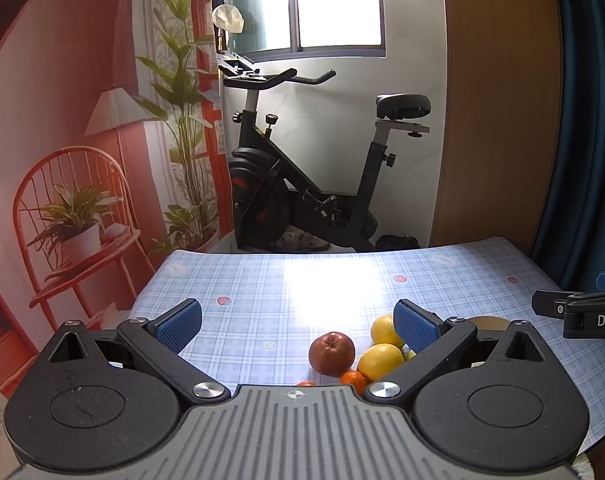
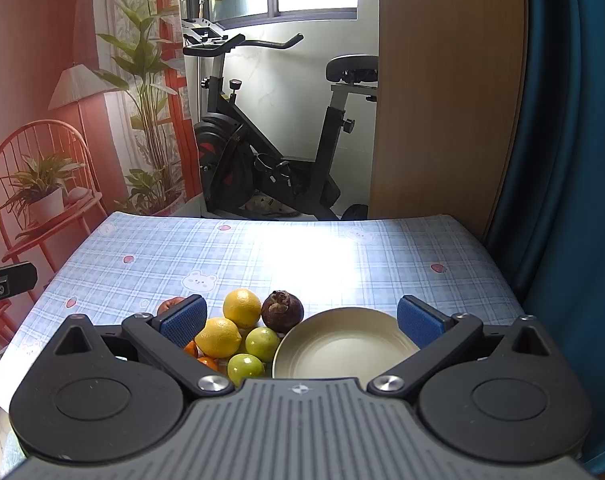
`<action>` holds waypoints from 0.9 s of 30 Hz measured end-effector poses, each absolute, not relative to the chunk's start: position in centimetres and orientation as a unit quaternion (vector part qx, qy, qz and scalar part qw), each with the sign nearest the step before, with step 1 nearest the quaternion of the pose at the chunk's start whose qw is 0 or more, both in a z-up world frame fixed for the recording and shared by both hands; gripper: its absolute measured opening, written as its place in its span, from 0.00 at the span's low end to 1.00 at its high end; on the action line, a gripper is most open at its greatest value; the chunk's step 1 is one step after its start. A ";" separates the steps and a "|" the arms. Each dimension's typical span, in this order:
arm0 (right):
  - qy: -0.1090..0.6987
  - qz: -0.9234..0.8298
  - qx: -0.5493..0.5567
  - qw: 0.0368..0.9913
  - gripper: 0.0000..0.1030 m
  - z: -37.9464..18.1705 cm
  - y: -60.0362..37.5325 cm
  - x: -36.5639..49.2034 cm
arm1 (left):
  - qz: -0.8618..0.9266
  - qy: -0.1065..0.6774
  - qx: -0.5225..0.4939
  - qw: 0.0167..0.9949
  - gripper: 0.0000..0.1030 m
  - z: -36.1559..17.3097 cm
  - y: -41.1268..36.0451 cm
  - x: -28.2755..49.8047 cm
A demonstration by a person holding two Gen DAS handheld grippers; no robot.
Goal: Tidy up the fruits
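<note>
A pile of fruit lies on the blue checked tablecloth (image 2: 142, 252). In the right wrist view I see two lemons (image 2: 242, 307) (image 2: 218, 337), two green limes (image 2: 262, 343), a dark mangosteen (image 2: 282, 311) and small oranges (image 2: 207, 363), with an empty cream plate (image 2: 344, 350) to their right. My right gripper (image 2: 302, 322) hovers open above fruit and plate, holding nothing. In the left wrist view a red apple (image 1: 331, 353) sits between the jaws of my left gripper (image 1: 298, 326), which is open and apart from it. Lemons (image 1: 380, 361) and a small orange (image 1: 353, 379) lie beside its right finger.
An exercise bike (image 1: 302, 184) stands beyond the table's far edge. A printed backdrop (image 1: 62, 160) hangs to the left, a wooden panel (image 2: 442, 100) and a blue curtain (image 2: 562, 160) to the right. Each gripper shows at the edge of the other's view.
</note>
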State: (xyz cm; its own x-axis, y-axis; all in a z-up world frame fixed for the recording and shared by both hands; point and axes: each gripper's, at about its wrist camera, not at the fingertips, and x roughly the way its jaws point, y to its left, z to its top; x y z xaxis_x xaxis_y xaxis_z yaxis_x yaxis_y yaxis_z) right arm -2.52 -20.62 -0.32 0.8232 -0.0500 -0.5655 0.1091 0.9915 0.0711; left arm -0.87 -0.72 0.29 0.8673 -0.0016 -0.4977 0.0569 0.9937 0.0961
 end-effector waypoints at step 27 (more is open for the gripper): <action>0.288 -0.048 0.043 0.956 1.00 -0.1 -20.5 -2.5 | -0.023 0.266 0.040 0.963 1.00 -0.1 0.0 -0.3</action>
State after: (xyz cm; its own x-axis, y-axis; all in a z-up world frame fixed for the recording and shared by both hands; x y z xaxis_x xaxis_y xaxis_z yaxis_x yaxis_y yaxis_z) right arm -2.47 -20.47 -0.13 0.8300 -0.0671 -0.5537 0.1160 0.9918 0.0537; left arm -0.26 0.05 -0.14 0.8570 -0.0236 -0.5147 0.0657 0.9958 0.0637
